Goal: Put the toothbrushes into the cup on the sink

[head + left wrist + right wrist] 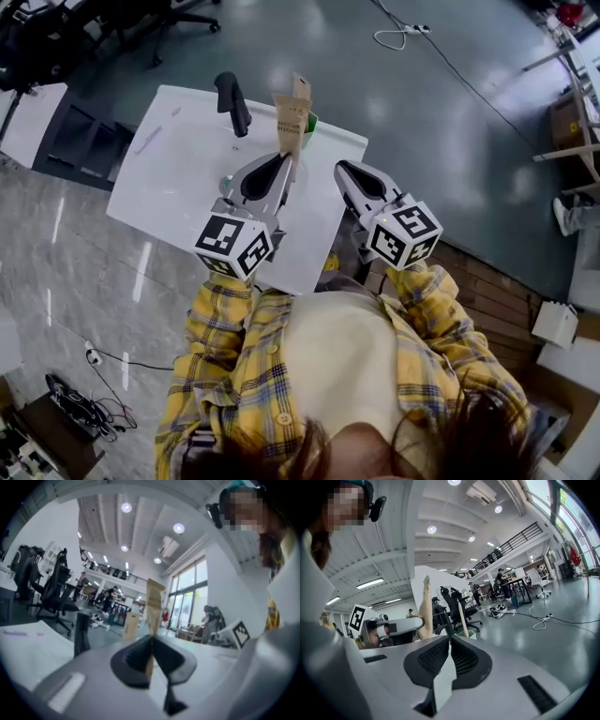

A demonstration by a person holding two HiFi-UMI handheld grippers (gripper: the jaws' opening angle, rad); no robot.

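Observation:
My left gripper (pixel 286 161) (pixel 151 637) is shut on a brown paper toothbrush package (pixel 292 117) (pixel 153 603) and holds it upright above the white sink top (pixel 178 178). Just behind the package, at the sink's far right edge, stands the green cup (pixel 311 122) (pixel 470 633), with a pale stick (pixel 461 616) standing in it. My right gripper (pixel 345 171) (pixel 449 638) hangs beside the left one at the sink's right edge, its jaws together with nothing held. In the right gripper view the package (pixel 423 613) stands left of the cup.
A black faucet (pixel 232 101) (pixel 82 634) rises at the sink's far side. A thin lilac item (pixel 148 141) lies on the sink top at far left. Office chairs (pixel 178 19) stand beyond the sink, and a white cable (pixel 398 36) lies on the floor.

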